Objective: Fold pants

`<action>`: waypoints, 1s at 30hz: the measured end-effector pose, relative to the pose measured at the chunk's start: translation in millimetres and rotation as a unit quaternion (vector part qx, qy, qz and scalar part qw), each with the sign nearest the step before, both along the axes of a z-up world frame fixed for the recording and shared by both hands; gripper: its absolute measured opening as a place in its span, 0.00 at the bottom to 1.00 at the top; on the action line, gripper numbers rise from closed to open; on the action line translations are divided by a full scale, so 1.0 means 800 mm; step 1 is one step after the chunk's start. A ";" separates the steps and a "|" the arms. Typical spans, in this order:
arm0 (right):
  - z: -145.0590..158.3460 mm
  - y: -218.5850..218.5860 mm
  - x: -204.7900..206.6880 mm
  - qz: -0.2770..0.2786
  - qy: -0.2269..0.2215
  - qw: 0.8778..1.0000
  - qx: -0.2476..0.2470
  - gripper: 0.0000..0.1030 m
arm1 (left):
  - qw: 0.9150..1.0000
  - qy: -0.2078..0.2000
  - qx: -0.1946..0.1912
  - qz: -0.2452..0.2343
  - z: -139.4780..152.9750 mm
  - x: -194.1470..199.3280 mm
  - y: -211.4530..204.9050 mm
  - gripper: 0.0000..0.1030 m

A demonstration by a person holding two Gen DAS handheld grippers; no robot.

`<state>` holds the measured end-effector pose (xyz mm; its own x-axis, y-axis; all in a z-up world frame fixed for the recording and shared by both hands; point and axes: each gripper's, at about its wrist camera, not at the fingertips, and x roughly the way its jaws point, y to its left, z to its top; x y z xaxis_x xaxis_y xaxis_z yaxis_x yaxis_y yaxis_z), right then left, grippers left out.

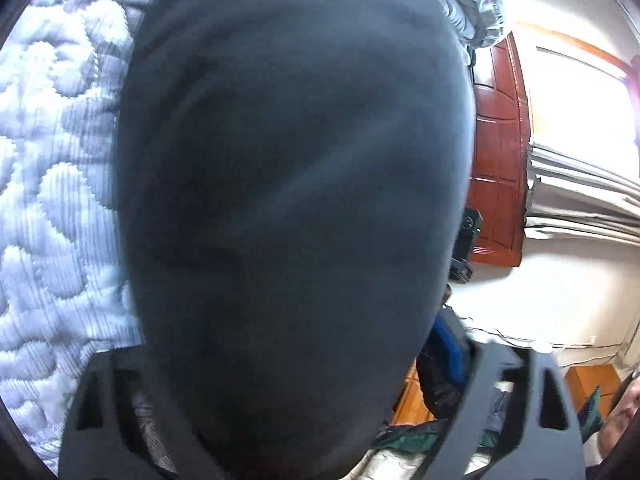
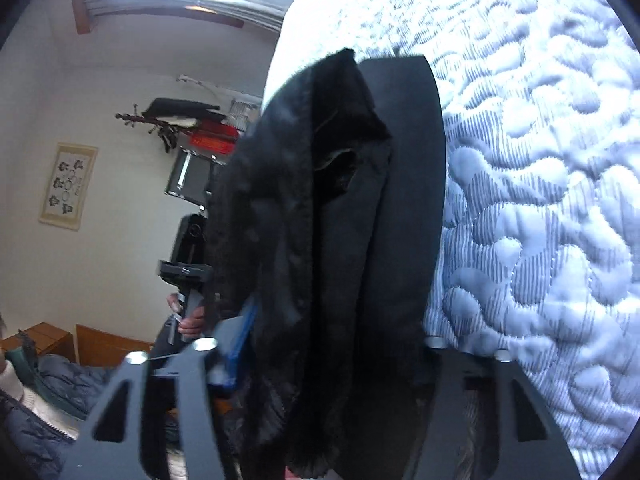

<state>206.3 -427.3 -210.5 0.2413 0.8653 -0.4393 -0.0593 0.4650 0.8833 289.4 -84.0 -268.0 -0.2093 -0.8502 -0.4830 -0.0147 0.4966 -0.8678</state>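
Observation:
The dark pants (image 1: 288, 200) fill most of the left wrist view, draped close over the lens between the left gripper's fingers (image 1: 500, 400). The left gripper (image 1: 296, 432) is shut on the pants; its fingertips are hidden by cloth. In the right wrist view the pants (image 2: 320, 220) hang bunched with a fleecy black lining showing. The right gripper (image 2: 324, 380) is shut on them, one finger (image 2: 160, 400) at left, the other (image 2: 480, 408) at right. The pants are lifted over the white quilted bed (image 2: 540, 200).
The quilted bed also shows in the left wrist view (image 1: 52, 200). Crumpled bedding (image 1: 476, 8) lies at the far end. A red wooden door (image 1: 500, 152) and curtain (image 1: 580, 200) stand beyond. The other gripper's handle and hand (image 2: 188, 280) show at left.

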 end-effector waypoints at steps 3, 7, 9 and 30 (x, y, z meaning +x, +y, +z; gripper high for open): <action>0.014 0.002 -0.009 -0.007 -0.011 1.000 -0.009 0.45 | 1.000 -0.012 -0.001 0.007 0.005 -0.008 0.000 0.61; 0.031 0.001 -0.027 -0.023 -0.023 0.999 -0.017 0.42 | 0.999 -0.026 -0.019 0.011 0.017 -0.020 -0.004 0.47; 0.038 0.002 -0.036 -0.028 -0.027 0.999 -0.018 0.41 | 0.999 -0.033 -0.027 0.008 0.023 -0.024 -0.006 0.43; 0.150 -0.013 -0.039 -0.052 -0.104 0.992 -0.040 0.40 | 0.992 -0.102 -0.078 0.021 0.134 -0.014 -0.023 0.41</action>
<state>174.8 -437.6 -90.5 0.4198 0.7952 -0.4376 -0.1848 0.5469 0.8165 278.3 -102.2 -160.8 -0.0846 -0.9233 -0.3745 0.1512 0.3596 -0.9208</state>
